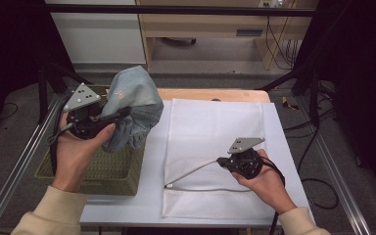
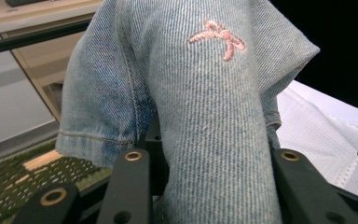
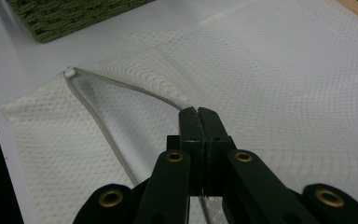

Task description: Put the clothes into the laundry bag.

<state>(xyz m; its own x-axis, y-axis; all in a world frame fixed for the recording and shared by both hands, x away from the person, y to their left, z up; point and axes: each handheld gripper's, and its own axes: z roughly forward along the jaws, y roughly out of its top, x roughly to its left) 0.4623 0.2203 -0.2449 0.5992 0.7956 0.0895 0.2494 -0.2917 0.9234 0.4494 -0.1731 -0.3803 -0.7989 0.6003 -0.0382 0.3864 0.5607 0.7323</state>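
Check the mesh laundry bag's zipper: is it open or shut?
Open. The right gripper is shut on the upper zipper edge of the mesh laundry bag, lifting it off the lower edge so a gap shows back to the zipper end.

In the left gripper view, the pale blue denim garment with a pink embroidered mark [image 2: 205, 107] drapes between the black jaws and hides their tips; its top and lower folds run past the picture's edges. In the right gripper view, the white mesh laundry bag [image 3: 279, 88] runs off the frame beyond the closed jaws, which cover the zip edge pinched between them. In the high view, the left gripper [image 1: 108, 113] has its jaw tips buried in the cloth.
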